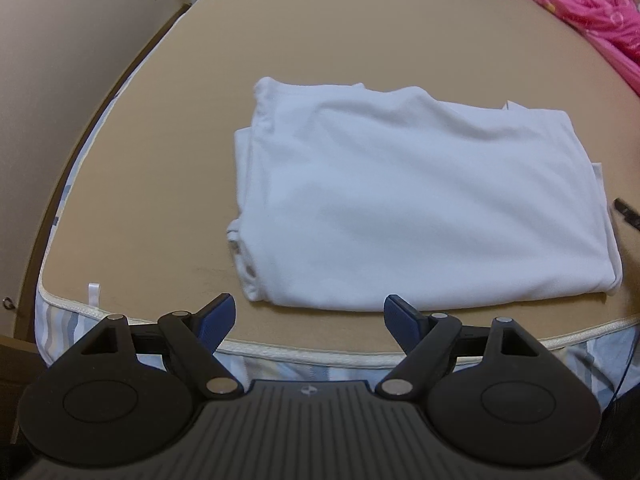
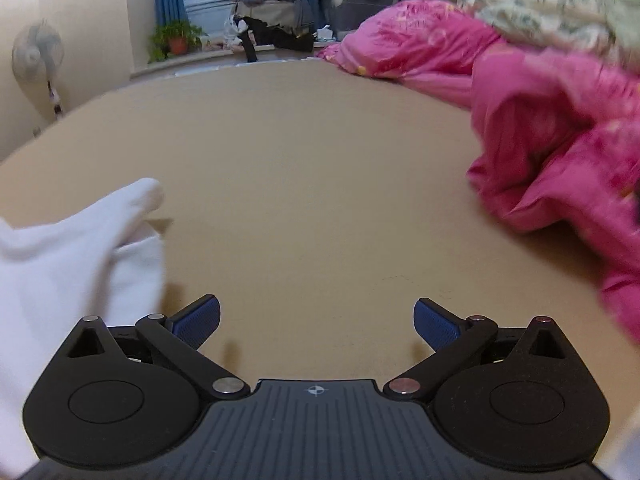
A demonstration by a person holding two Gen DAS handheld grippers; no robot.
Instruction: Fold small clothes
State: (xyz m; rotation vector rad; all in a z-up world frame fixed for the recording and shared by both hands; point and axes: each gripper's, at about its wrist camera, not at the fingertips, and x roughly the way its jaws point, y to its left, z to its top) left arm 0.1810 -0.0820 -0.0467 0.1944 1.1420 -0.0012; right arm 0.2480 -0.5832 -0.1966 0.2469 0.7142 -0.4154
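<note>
Both the left gripper [image 1: 310, 314] and right gripper [image 2: 316, 320] hover spread and empty near the tan mattress top [image 1: 168, 168], where the folded white knit garment [image 1: 404, 200] lies, seemingly light and limp, best pinched at a layered corner.

white garment [image 2: 72, 264]: cut by left edge | pink quilt [image 2: 560, 152]: blurred

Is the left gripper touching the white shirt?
Apart. In the left wrist view the left gripper is open, and tan mattress shows between its fingertips and the near edge of the folded white shirt.
</note>
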